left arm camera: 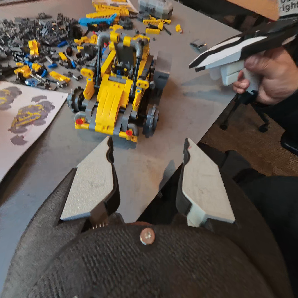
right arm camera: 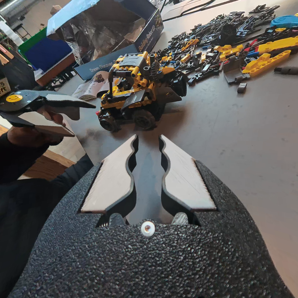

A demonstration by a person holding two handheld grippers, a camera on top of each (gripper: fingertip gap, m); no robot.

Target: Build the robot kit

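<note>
A yellow and grey brick-built vehicle (left arm camera: 116, 90) stands on the grey table (left arm camera: 185, 100), just ahead of my left gripper (left arm camera: 148, 141). The left gripper is open wide and empty, a short way off the vehicle's near end with its red studs. My right gripper (right arm camera: 148, 137) is open with a narrow gap and empty, pointing at the vehicle's side (right arm camera: 138, 90) from a little distance. The right gripper also shows in the left wrist view (left arm camera: 193, 68), held by a hand over the table's right edge. The left gripper shows in the right wrist view (right arm camera: 83, 121), open, left of the vehicle.
Loose black, yellow and blue pieces (left arm camera: 48, 48) lie piled behind the vehicle, also in the right wrist view (right arm camera: 225, 48). A printed sheet (left arm camera: 24, 112) lies at left. An open booklet (right arm camera: 91, 87) and an open box (right arm camera: 112, 27) sit beyond. The table edge runs diagonally at right.
</note>
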